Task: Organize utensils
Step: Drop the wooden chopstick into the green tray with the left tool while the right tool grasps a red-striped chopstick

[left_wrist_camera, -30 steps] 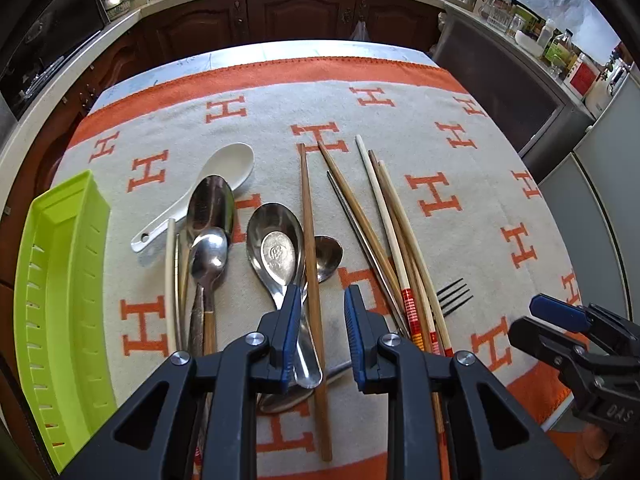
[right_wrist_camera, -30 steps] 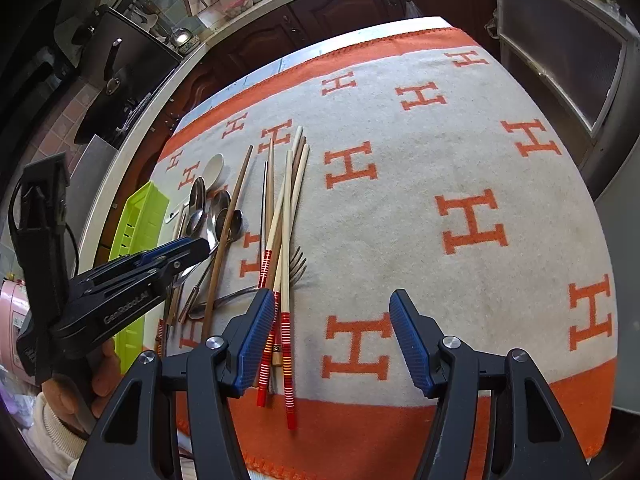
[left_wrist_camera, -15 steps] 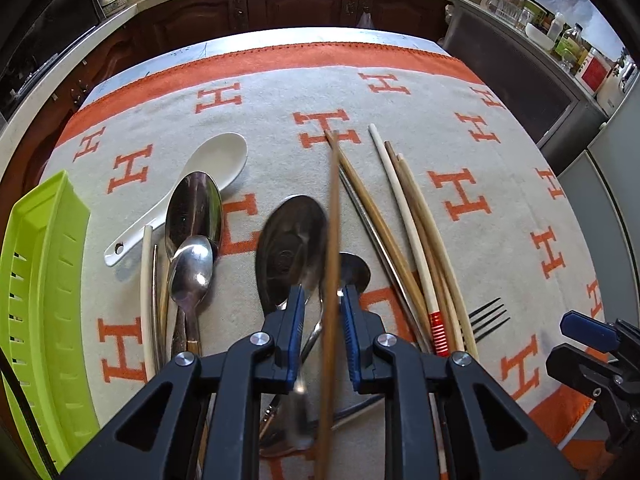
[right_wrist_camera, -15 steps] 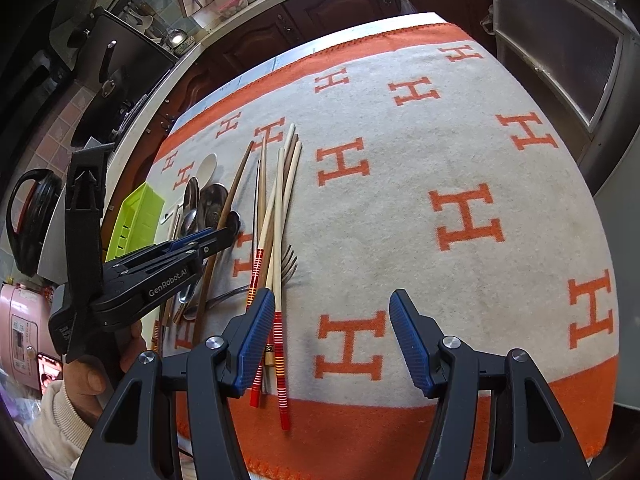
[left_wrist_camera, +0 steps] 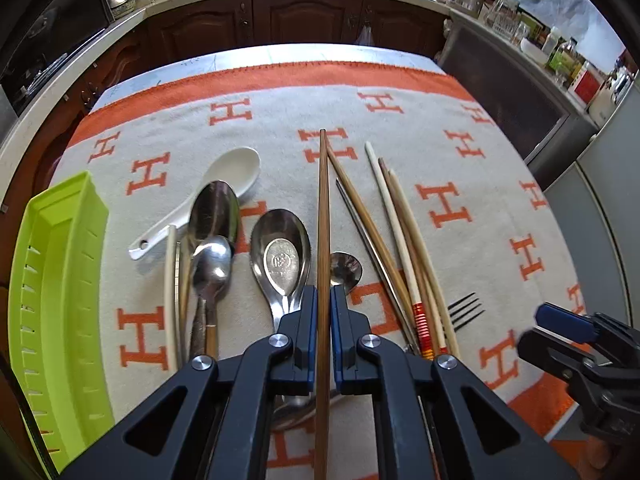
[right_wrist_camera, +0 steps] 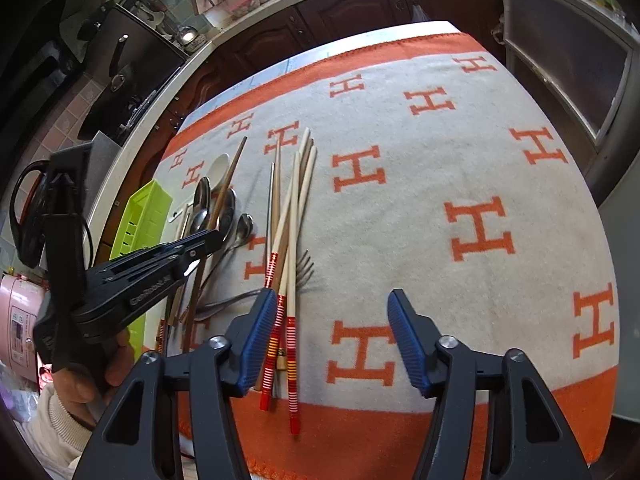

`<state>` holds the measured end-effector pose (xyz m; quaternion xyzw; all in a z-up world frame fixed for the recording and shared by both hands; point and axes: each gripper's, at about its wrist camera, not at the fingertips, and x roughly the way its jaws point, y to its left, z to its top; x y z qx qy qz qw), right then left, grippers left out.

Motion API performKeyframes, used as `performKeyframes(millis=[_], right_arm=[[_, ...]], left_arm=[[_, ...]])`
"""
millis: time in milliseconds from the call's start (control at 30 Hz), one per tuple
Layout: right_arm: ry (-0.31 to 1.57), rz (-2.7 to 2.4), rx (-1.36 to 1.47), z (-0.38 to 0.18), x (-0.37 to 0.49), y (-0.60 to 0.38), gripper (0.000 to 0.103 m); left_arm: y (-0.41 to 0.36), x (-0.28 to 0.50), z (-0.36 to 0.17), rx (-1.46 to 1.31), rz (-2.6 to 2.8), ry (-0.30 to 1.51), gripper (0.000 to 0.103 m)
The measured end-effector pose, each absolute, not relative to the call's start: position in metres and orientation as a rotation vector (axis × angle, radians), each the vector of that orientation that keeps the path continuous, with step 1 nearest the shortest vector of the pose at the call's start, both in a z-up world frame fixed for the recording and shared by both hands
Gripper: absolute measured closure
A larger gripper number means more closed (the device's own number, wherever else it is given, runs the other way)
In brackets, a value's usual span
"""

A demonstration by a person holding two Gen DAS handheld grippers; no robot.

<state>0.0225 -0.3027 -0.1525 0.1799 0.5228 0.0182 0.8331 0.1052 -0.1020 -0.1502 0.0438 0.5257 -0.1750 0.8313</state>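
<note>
Lifted since a second ago, the brown chopstick is now pinched between the pads of my left tool, which was spread around it on the blanket then; it runs straight forward from the jaws with its tip over an orange H, raised above the spoons rather than lying among them. On my left the green tray sits at the edge of the counter, and what I can see of its inside holds nothing. Beside it lie the white spoon and the metal spoons, unmoved. To the right of my held stick the other chopsticks lie fanned together, with the fork just beyond their striped ends. My right tool hovers spread wide over the blanket, gripping nothing, its left pad above the striped chopstick ends.
</note>
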Motion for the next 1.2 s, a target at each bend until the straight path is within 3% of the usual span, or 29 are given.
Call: performKeyframes(millis=[133,467,1067,1200], right_arm=[[1.092,0.058,0.352,-0.146,0.035,-0.297,0.059],[1.134,0.110,0.384,-0.149,0.090,-0.283,0.070],[1.237,0.076,0.341,-0.193,0.120,-0.260,0.092],[1.221,0.074,0.329,-0.192,0.119,-0.256,0.094]], left_arm=[[-0.082,0.099,-0.120,0.053,-0.360,1.095,0.099],[0.004,0.096,-0.070,0.034,-0.144,1.035,0.099],[0.084,0.111,-0.142,0.072,0.052,1.127,0.099],[0.090,0.109,-0.147,0.060,0.061,1.125,0.080]])
